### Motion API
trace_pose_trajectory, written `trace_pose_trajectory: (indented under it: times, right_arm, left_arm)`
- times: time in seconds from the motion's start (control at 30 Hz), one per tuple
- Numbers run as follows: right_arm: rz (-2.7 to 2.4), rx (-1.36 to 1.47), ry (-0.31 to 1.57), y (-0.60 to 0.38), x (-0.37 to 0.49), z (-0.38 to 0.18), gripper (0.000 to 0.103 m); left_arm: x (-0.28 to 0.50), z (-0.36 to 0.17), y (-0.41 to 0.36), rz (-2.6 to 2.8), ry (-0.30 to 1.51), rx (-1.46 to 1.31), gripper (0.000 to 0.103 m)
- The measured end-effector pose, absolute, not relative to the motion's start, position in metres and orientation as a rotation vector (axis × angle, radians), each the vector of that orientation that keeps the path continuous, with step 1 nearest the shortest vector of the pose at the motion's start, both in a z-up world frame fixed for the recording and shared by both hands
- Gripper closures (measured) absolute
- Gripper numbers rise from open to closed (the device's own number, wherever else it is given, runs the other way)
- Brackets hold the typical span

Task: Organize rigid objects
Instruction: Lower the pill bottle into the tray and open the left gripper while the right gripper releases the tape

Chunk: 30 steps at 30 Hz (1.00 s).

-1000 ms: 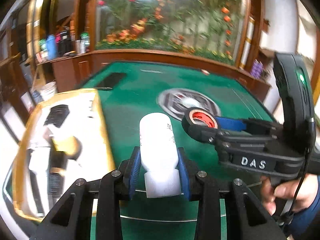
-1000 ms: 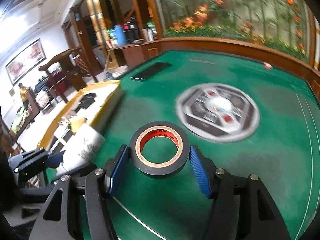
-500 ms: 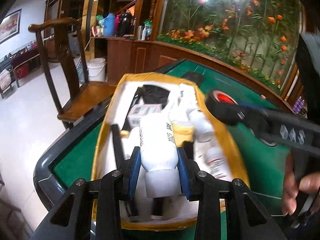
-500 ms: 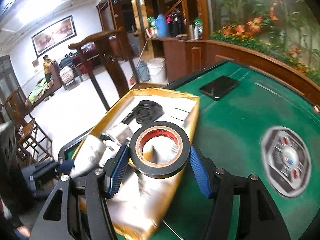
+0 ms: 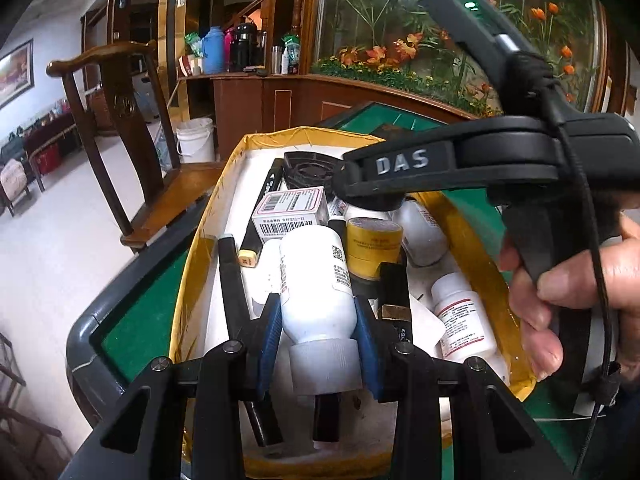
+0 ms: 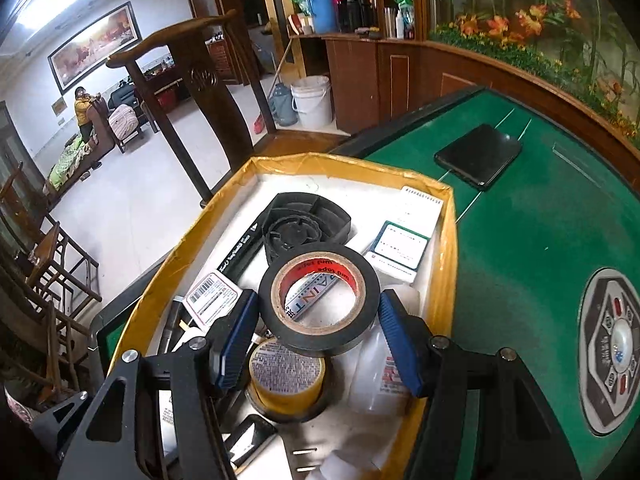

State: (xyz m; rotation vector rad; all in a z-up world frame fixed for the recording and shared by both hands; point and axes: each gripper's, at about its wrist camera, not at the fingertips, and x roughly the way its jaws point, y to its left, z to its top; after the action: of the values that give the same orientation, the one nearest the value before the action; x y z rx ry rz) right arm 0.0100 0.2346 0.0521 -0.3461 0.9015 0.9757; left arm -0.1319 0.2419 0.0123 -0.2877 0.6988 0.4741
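Note:
My left gripper [image 5: 316, 316] is shut on a white plastic bottle [image 5: 316, 280], cap toward the camera, held over the near end of a yellow-rimmed box [image 5: 200, 248]. My right gripper [image 6: 318, 320] is shut on a black tape roll [image 6: 320, 300] with a red-lined core, held over the same box [image 6: 448, 248]. In the left wrist view the right gripper's body [image 5: 460, 168] reaches across above the box and hides the tape. The box holds white bottles [image 5: 460, 320], a yellow tape roll [image 6: 286, 376], a barcode carton [image 5: 290, 210], black markers and a black plastic part [image 6: 304, 228].
The box sits at the corner of a green felt table [image 6: 540, 220]. A black phone [image 6: 478, 156] lies on the felt beyond the box. A round control panel [image 6: 616, 344] is set into the table at right. A wooden chair [image 5: 120, 120] stands beside the table's left edge.
Both grippers swung left from over the green felt to over the box, carrying the bottle and the tape. They have come lower and closer to the box contents.

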Motion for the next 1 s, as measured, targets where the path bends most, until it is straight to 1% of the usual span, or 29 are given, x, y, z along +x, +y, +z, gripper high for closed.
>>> trace_pose_trajectory:
  times: [0.27,0.73,0.8,0.83,0.87,0.9,0.93,0.97,1.0]
  right_arm:
    - [0.983,-0.355,0.941,0.239,0.011,0.044,0.042]
    - [0.984,-0.375,0.929,0.236,0.003,0.05,0.041]
    - [0.991,-0.368,0.908,0.231,-0.001,0.056,0.039]
    - [0.993,-0.366,0.895,0.228,-0.003,0.059,0.037]
    - [0.994,-0.363,0.878,0.224,-0.005,0.064,0.036]
    - [0.993,-0.359,0.86,0.22,-0.007,0.068,0.034]
    - [0.991,-0.354,0.843,0.215,-0.01,0.073,0.033]
    - [0.992,-0.348,0.829,0.21,-0.012,0.077,0.032]
    - [0.99,-0.341,0.813,0.204,-0.014,0.081,0.03]
  left_arm:
    - [-0.133,0.012,0.237,0.499,0.695,-0.27,0.065]
    - [-0.134,0.015,0.23,0.51,0.687,-0.238,0.065]
    - [-0.135,0.018,0.227,0.519,0.677,-0.222,0.061]
    - [-0.137,0.021,0.225,0.522,0.664,-0.213,0.053]
    - [-0.138,0.023,0.222,0.525,0.652,-0.207,0.042]
    - [-0.14,0.026,0.221,0.527,0.642,-0.204,0.036]
    - [-0.141,0.028,0.219,0.526,0.631,-0.202,0.027]
    - [-0.143,0.031,0.217,0.522,0.617,-0.2,0.022]
    - [-0.145,0.033,0.215,0.52,0.607,-0.197,0.02]
